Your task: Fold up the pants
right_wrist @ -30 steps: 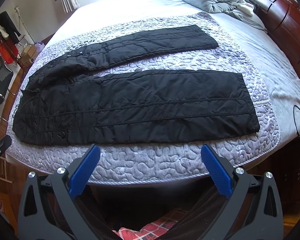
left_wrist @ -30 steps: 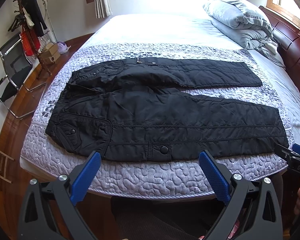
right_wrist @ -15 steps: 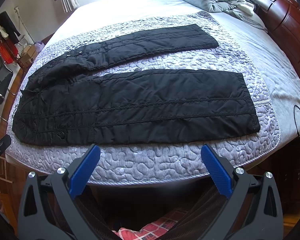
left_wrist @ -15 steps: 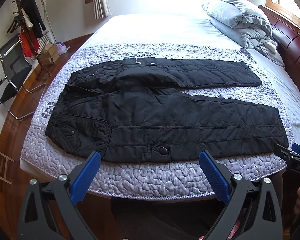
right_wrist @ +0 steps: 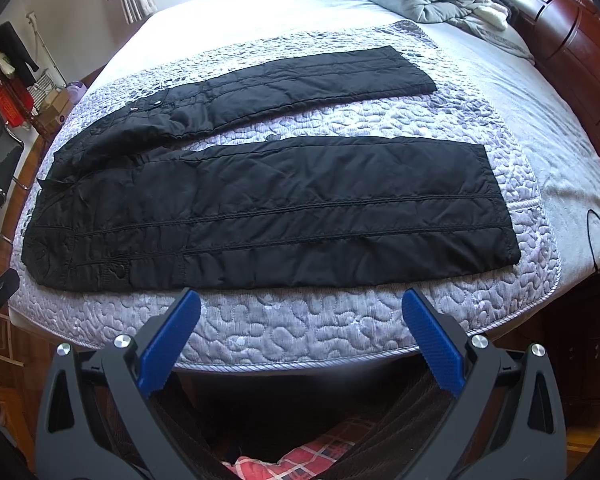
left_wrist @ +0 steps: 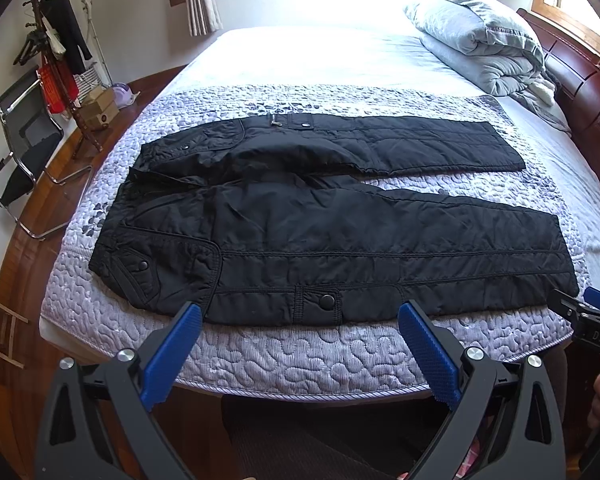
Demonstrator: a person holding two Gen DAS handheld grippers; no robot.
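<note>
Black quilted pants (left_wrist: 320, 240) lie flat on the grey quilted bedspread (left_wrist: 300, 352), waist to the left, both legs spread apart toward the right. They also show in the right wrist view (right_wrist: 280, 216). My left gripper (left_wrist: 300, 316) is open and empty, just short of the bed's front edge near the waist and hip pocket. My right gripper (right_wrist: 300, 304) is open and empty, in front of the near leg. The right gripper's tip shows at the right edge of the left wrist view (left_wrist: 580, 312).
A folded grey duvet (left_wrist: 480, 40) lies at the bed's far right by the wooden headboard (left_wrist: 588, 92). A coat rack (left_wrist: 56, 64) and folding chair (left_wrist: 24, 148) stand on the wooden floor at left. A cable (right_wrist: 596, 236) hangs at the bed's right side.
</note>
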